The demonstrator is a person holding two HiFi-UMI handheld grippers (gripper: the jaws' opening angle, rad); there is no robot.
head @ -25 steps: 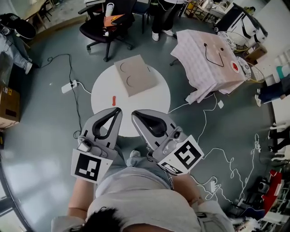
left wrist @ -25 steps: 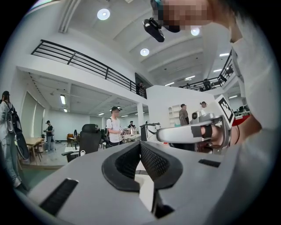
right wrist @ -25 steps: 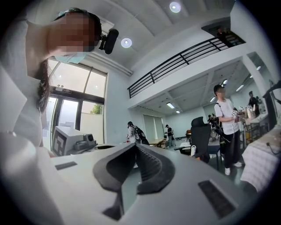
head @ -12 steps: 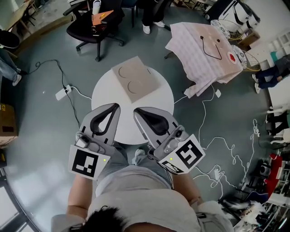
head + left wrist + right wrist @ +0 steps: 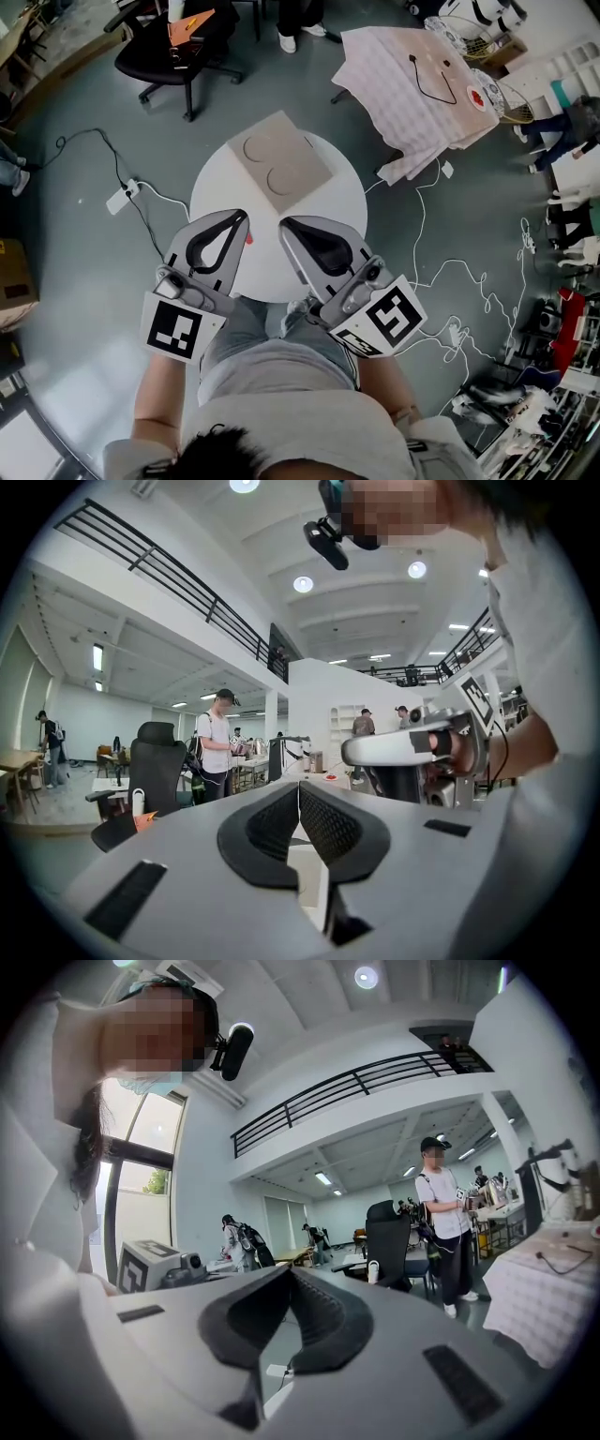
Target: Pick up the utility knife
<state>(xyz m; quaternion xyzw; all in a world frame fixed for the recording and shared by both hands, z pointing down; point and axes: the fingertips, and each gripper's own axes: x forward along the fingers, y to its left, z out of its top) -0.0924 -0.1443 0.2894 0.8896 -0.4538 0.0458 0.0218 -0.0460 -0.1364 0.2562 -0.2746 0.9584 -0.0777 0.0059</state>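
Both grippers closed and empty above the table, knife not yet reached.
The utility knife (image 5: 249, 239), a red sliver at centre frame on the round white table (image 5: 347, 202), peeks out beside the left gripper (image 5: 241, 218); its jaws and the right gripper's (image 5: 286, 226) are pressed together on nothing, so descending unopened would likely shove the knife aside.

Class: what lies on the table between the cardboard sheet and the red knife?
Only bare table between cardboard sheet and knife, in the head view.

Matt cardboard (image 5: 281, 161); smooth white table (image 5: 217, 199)
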